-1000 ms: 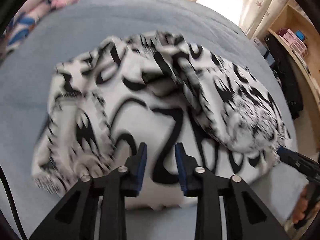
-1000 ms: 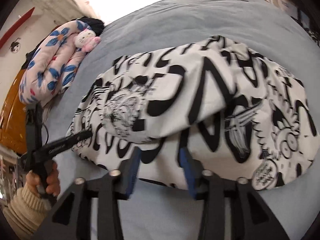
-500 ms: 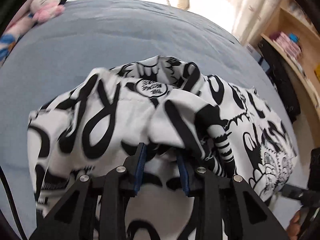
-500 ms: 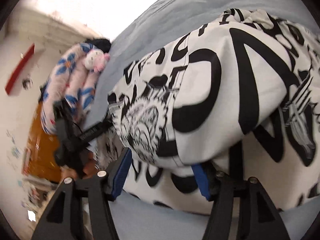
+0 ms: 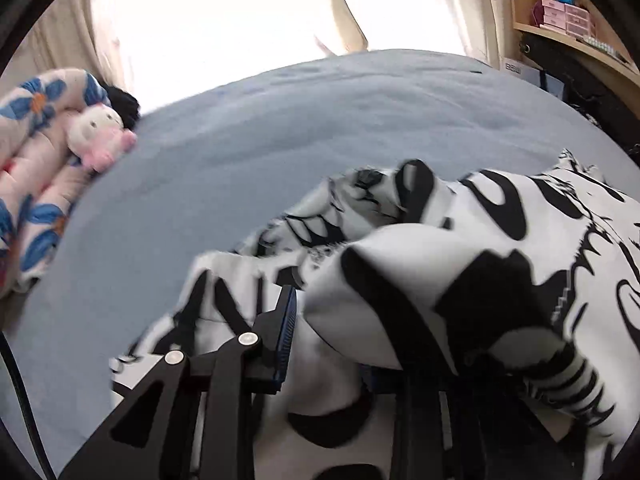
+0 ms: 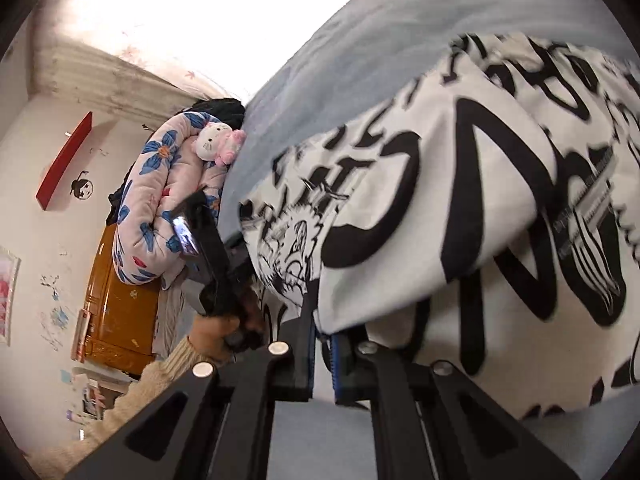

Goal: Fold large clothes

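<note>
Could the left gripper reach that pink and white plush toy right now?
Probably not as things stand: the left gripper is closed on the black-and-white garment, and the plush toy sits well away across bare blue bedding. Nothing blocks the path, though.

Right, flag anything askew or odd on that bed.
The black-and-white printed garment lies bunched and rumpled on the blue bedsheet, not flat; a fold drapes over the left gripper and hides one finger. Nothing looks torn or spilled.

Rumpled black-and-white printed garment (image 6: 460,184) on bed
</note>
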### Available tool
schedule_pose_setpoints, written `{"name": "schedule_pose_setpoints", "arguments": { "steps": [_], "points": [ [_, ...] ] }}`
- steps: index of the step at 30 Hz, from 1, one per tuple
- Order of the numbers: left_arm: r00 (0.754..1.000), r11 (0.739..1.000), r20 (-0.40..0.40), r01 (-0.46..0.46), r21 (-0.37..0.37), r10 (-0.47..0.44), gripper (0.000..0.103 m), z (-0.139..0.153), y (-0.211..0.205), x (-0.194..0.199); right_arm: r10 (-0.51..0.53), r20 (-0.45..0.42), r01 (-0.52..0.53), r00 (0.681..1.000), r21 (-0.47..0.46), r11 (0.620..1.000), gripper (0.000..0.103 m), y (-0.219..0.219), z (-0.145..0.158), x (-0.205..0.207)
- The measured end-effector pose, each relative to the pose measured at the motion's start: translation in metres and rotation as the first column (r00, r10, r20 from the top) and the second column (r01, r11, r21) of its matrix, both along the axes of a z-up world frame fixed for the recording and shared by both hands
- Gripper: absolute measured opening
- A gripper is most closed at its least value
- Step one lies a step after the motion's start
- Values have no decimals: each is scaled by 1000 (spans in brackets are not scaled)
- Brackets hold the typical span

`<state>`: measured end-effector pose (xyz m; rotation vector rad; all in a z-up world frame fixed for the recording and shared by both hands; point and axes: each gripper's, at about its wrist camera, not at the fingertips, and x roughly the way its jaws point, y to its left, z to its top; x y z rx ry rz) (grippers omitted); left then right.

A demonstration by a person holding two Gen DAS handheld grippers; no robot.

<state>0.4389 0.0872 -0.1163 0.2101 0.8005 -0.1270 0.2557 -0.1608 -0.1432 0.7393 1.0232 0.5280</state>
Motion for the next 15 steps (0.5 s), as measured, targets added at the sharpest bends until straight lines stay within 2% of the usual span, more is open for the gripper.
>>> {"name": "schedule_pose_setpoints", "arguments": {
  "steps": [3, 7, 11, 15],
  "points": [
    [1000, 999, 3, -20, 29, 20, 31, -4, 9, -2, 33, -44, -36, 998, -60, 998, 5, 9, -19, -1],
    [1000, 997, 6, -27, 69, 27, 32, -2, 20, -9, 41, -88, -47, 995, -64, 997, 5, 22, -37, 2],
    [996, 999, -84, -23, 41, 26, 33, 6, 41, -17, 50, -70, -57, 996, -92, 994, 7, 22, -32, 0],
    [997, 999, -81, 19, 35, -16, 34, 26, 55, -39, 85, -50, -94, 995, -202, 975, 11, 24, -15, -8]
  ]
}}
